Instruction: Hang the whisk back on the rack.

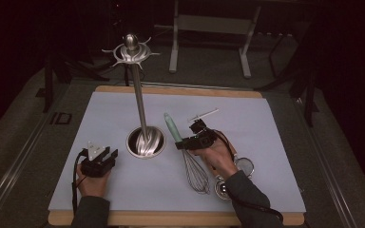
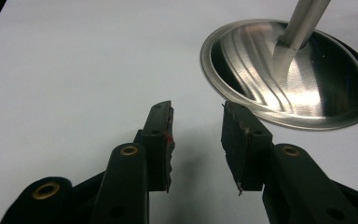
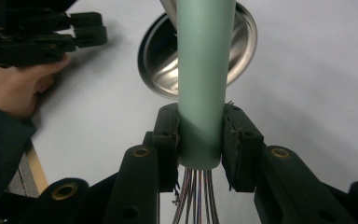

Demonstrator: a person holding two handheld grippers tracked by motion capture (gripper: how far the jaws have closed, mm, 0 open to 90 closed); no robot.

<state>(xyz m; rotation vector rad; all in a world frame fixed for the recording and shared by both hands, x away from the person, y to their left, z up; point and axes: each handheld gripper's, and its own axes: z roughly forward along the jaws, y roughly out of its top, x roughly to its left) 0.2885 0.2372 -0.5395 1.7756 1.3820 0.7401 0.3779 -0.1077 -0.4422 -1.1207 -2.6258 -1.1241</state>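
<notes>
A whisk with a pale green handle point(image 1: 172, 125) and wire loops point(image 1: 197, 174) lies on the white mat point(image 1: 247, 118), right of a metal utensil stand. My right gripper point(image 1: 179, 142) is shut on the lower end of that handle point(image 3: 201, 84), just above the wires point(image 3: 196, 193). The stand has a round dished base point(image 1: 145, 142), a tall pole and curved hooks at its top point(image 1: 132, 50). My left gripper point(image 1: 110, 153) rests on the mat left of the base, open and empty point(image 2: 198, 122), its jaws pointing toward the base rim point(image 2: 242, 100).
A small mesh strainer point(image 1: 245, 166) and a metal spoon or ladle point(image 1: 222, 188) lie beside the person's right wrist. A thin white utensil point(image 1: 204, 114) lies farther back. The mat sits on a wooden board point(image 1: 180, 90). Chair legs stand beyond the table.
</notes>
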